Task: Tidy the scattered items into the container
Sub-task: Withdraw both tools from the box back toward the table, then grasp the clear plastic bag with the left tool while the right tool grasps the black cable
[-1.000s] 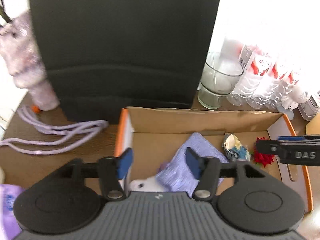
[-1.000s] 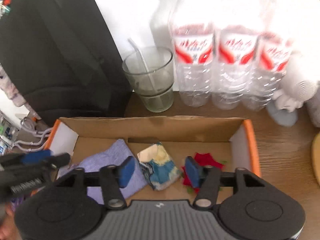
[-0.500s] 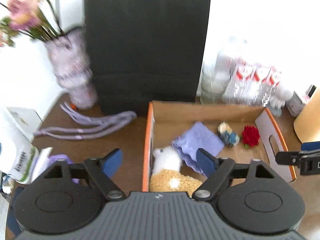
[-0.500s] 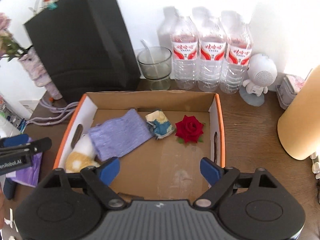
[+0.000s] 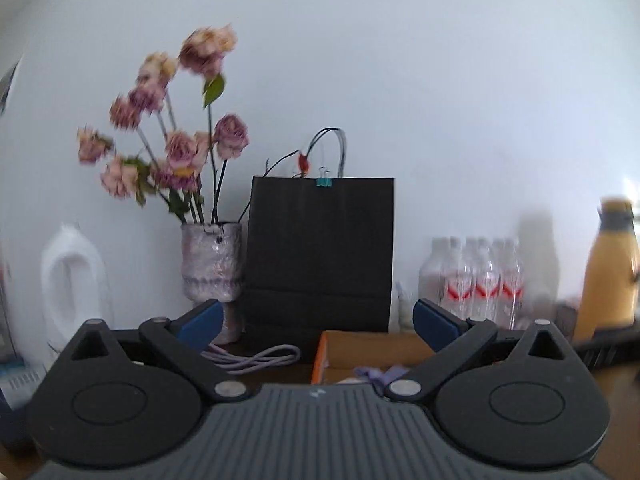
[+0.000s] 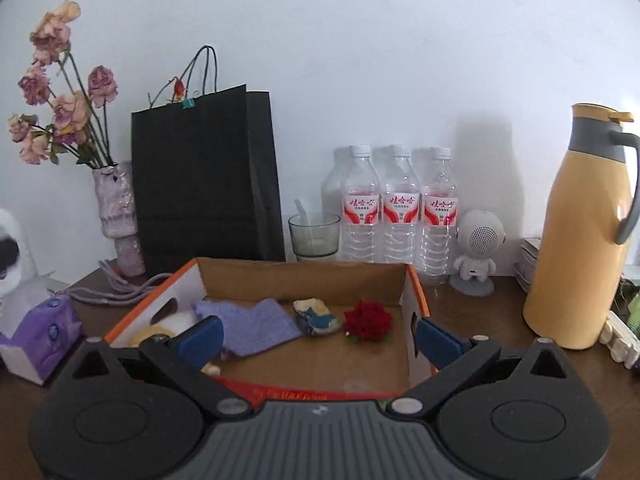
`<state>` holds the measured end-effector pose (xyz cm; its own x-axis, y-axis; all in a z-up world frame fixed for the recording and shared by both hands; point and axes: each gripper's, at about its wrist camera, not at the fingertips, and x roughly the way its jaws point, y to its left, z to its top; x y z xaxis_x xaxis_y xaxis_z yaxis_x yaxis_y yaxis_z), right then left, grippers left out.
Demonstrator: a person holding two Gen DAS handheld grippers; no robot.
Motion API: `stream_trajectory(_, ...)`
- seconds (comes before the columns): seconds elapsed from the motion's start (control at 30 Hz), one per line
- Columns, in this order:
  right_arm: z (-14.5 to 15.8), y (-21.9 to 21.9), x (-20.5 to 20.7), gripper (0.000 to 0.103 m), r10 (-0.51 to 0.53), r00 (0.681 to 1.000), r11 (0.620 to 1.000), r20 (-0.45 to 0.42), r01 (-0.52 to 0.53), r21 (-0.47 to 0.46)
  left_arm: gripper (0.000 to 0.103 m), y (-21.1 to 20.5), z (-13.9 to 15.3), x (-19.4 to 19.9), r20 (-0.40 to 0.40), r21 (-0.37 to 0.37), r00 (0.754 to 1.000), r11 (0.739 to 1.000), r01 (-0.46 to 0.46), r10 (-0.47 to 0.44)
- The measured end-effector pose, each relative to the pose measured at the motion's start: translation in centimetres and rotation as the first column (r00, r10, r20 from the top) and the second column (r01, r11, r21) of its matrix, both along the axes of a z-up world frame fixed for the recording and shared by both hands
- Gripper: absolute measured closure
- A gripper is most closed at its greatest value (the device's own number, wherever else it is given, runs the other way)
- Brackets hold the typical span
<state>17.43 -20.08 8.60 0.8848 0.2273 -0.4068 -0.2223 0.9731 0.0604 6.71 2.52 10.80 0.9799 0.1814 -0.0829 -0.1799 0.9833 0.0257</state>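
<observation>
Cardboard box (image 6: 304, 276), open-topped with orange rims, sits near the middle of the table (image 6: 472, 320), in front of a black paper bag (image 6: 204, 176), a glass (image 6: 314, 236) and three water bottles (image 6: 400, 208) lined along the table's back edge. Inside the box, from its left wall to its right: a plush toy (image 6: 168, 326), partly hidden; a purple cloth (image 6: 252, 320) lying flat; a small patterned pouch (image 6: 316, 316); and a red rose (image 6: 368, 320) near the right wall. The four items lie apart except the cloth, which overlaps the toy.

Right gripper (image 6: 316, 338) is held level at the box's near edge, pointing toward the back wall, jaws wide apart and holding nothing. Left gripper (image 5: 316, 320) is raised and tilted upward, facing the bag and a vase of dried flowers (image 5: 210, 264); its jaws are likewise wide apart and empty. In its view only the box's left rim shows.

A yellow jug (image 6: 580, 240) stands toward the table's right edge; a purple tissue box (image 6: 40, 332) rests near the left edge.
</observation>
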Motion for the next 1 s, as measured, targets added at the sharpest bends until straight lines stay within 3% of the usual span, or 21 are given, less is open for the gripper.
stream_trajectory(0.1, 0.0, -0.9, -3.0, 0.0, 0.016, 1.0, 0.999, -0.014, -0.015, 0.038, 0.0, -0.2, -1.3, -2.7, -0.064, -0.002, 0.998, 1.0, -0.024, 0.024)
stream_trajectory(0.23, -1.7, -2.2, -8.8, 0.0, -0.019, 0.994, 0.997, -0.106, 0.027, 0.079, 0.0, -0.7, -3.7, -8.0, -0.163, -0.105, 0.985, 0.994, 0.029, -0.046)
stream_trajectory(0.3, -2.8, -2.7, -13.1, 0.0, -0.038, 0.998, 0.997, -0.053, 0.042, 0.067, 0.0, -1.3, -4.5, -10.0, -0.198, -0.129, 0.974, 0.988, 0.084, -0.109)
stream_trajectory(0.37, -3.9, -3.2, -16.9, 0.0, -0.047, 0.999, 0.998, 0.014, 0.046, 0.046, 0.0, -2.1, -5.1, -11.3, -0.233, -0.106, 0.964, 0.989, 0.105, -0.127)
stream_trajectory(0.47, -5.2, -3.4, -20.0, 0.0, -0.053, 0.999, 0.998, 0.01, 0.053, 0.018, 0.0, -2.9, -6.2, -12.0, -0.285, -0.069, 0.944, 0.986, 0.151, -0.165)
stream_trajectory(0.63, -7.2, -3.8, -20.4, 0.0, 0.044, 0.989, 0.995, -0.14, -0.031, 0.096, 0.0, -4.0, -8.2, -9.1, -0.381, -0.101, 0.902, 0.979, 0.179, -0.204)
stream_trajectory(0.77, -7.9, -3.4, -19.3, 0.008, 0.066, 0.982, 0.998, -0.176, -0.061, 0.034, 0.0, -4.9, -8.1, -6.4, -0.404, -0.09, 0.881, 0.969, 0.23, -0.247)
stream_trajectory(0.93, -7.8, -3.6, -17.5, 0.008, 0.065, 0.982, 0.997, -0.176, -0.058, 0.046, 0.0, -6.1, -7.8, -3.6, -0.405, -0.226, 0.798, 0.895, 0.385, -0.446)
stream_trajectory(1.0, -8.0, -3.9, -16.9, 0.008, 0.052, 0.98, 0.999, -0.194, -0.048, 0.024, 0.003, -7.5, -8.5, -1.9, -0.438, -0.257, 0.769, 0.885, 0.389, -0.466)
